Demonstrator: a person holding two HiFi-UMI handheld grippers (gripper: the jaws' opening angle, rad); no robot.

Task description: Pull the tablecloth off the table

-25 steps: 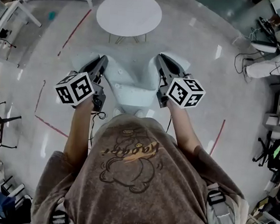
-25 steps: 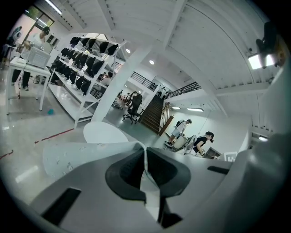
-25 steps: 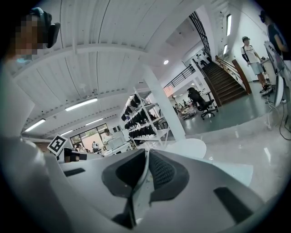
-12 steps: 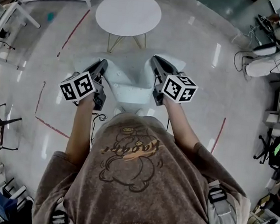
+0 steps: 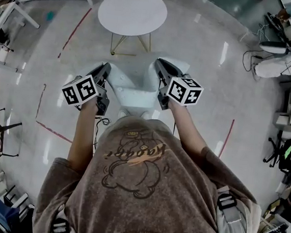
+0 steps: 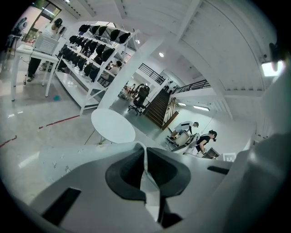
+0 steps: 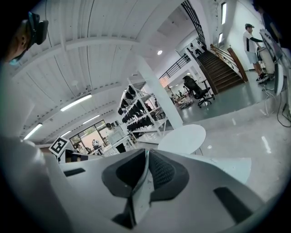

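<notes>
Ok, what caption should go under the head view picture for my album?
The left gripper and right gripper pinch the pale tablecloth, already off the round white table.

Open lab hall, gear racks (image 6: 96,51), taped floor (image 5: 213,99), staircase (image 6: 159,103)

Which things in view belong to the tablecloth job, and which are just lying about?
Job: tablecloth, round table, left gripper, right gripper, both shut on the tablecloth.
Lying about: shelving rack, office chair, staircase, red floor tape.

Bright ceiling lamps (image 7: 75,103) glare off the glossy floor (image 5: 224,50); strong fisheye bending, dark vignetted corners.
</notes>
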